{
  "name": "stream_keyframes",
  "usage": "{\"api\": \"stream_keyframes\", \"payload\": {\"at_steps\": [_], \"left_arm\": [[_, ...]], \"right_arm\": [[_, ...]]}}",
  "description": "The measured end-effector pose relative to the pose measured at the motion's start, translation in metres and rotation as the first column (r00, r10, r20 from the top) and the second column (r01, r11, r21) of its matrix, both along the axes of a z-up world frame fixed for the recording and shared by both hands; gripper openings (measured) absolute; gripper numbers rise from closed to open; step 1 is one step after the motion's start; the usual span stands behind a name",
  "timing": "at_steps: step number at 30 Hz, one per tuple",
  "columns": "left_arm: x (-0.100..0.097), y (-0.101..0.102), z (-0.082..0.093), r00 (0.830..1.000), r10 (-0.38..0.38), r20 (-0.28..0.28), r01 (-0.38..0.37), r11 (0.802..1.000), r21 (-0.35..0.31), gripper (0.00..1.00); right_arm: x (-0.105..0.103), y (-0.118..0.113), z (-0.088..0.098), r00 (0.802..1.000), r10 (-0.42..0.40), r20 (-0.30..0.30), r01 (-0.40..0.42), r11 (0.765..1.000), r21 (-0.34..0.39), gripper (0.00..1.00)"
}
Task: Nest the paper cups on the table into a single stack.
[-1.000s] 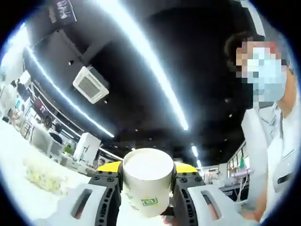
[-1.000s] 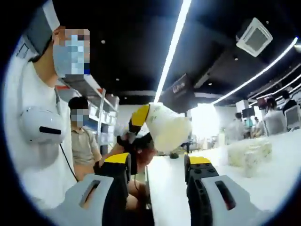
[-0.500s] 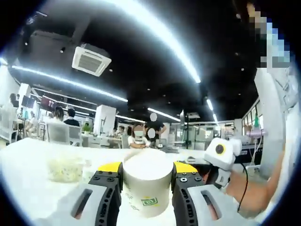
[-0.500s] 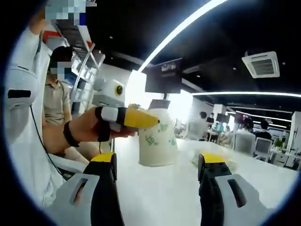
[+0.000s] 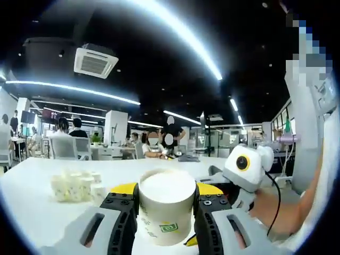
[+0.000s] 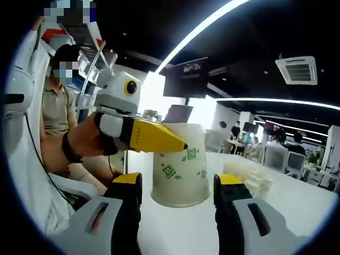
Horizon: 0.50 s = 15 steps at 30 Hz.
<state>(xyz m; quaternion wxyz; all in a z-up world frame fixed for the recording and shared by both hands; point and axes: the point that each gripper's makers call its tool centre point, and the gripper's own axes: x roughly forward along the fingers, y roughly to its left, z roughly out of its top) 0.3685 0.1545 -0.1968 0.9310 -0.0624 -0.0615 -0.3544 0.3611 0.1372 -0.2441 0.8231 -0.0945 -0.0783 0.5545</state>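
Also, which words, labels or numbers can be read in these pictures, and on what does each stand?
None can be read.
Cup: a green square logo, with marks too small to read.
Cup in the right gripper view: green square patterns, no letters.
Dark hanging screen: its text is too blurred to read.

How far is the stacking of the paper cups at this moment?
Nothing looks nested yet. In hand: the left hand-held gripper is shut on a paper cup, held upside down between the open jaws of the right hand-held gripper. Left: more paper cups wait on the table.
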Motion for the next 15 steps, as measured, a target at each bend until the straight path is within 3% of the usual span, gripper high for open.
{"api": "stream_keyframes", "payload": {"at_steps": [2,4,6,9,15], "left_arm": [[-0.005,0.005,0.009,0.999,-0.046,-0.013,0.044,0.990,-0.131,0.43],[-0.009,0.003,0.010,0.993,-0.115,-0.040,0.105,0.975,-0.195,0.43],[-0.011,0.003,0.012,0.990,-0.137,-0.030,0.128,0.971,-0.204,0.43],[-0.012,0.004,0.016,0.989,-0.148,-0.026,0.138,0.965,-0.225,0.43],[-0.024,-0.009,0.032,0.971,-0.236,0.020,0.230,0.916,-0.330,0.43]], "right_arm": [[0.003,-0.004,0.008,1.000,0.021,-0.009,-0.020,0.996,0.091,0.64],[-0.001,-0.003,0.007,0.997,0.063,-0.035,-0.059,0.993,0.106,0.68],[-0.007,0.001,0.008,0.995,0.101,-0.024,-0.098,0.988,0.115,0.73],[-0.018,0.007,0.009,0.987,0.159,-0.027,-0.154,0.978,0.142,0.73],[-0.024,0.008,0.020,0.981,0.196,-0.002,-0.190,0.951,0.245,0.69]]}}
